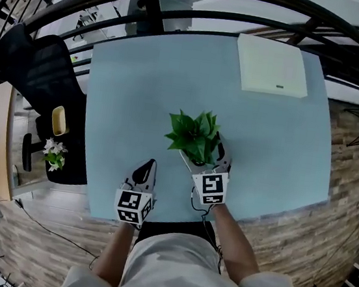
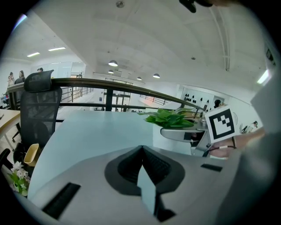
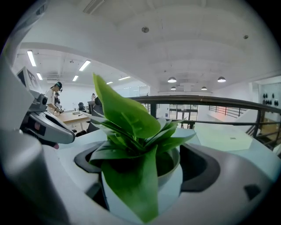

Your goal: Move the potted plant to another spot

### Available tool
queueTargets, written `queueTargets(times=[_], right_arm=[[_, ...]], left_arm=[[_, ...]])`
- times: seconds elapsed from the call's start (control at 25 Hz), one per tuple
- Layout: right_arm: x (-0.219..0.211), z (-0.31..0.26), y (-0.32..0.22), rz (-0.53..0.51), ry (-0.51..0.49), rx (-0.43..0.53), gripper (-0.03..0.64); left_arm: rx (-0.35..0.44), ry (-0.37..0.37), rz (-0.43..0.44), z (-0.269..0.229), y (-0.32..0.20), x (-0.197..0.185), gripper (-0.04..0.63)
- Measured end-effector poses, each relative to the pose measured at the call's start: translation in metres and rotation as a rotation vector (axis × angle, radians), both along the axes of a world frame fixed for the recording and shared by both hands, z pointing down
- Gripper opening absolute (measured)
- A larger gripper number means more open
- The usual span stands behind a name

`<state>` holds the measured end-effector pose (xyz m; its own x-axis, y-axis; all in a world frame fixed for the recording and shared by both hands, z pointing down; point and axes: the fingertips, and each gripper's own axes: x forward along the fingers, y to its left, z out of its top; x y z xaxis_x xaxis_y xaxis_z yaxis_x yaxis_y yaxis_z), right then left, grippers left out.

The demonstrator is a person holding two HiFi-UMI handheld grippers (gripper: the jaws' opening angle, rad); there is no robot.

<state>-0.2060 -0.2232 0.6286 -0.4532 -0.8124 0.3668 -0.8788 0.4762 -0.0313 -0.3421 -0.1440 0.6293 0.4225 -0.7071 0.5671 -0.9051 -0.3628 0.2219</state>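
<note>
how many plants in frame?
2. The potted plant is between the fingers of the right gripper, over the blue table. A small white-flowered plant is left of the table, beside the black office chair. More may be hidden.

Green potted plant (image 1: 196, 137) upright, white pot, between jaws.

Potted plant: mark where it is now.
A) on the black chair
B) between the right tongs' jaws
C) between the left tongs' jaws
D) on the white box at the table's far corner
B: the right gripper view shows the potted plant between the jaws of the right tongs, which close on its pot; the left tongs are shut and empty.
</note>
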Motion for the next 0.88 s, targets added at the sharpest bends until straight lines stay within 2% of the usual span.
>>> queueTargets(times=[0.88], right_arm=[[-0.029, -0.164, 0.007, 0.003, -0.079, 0.277, 0.511]], left_arm=[[0.294, 0.06, 0.046, -0.137, -0.033, -0.014, 0.012]])
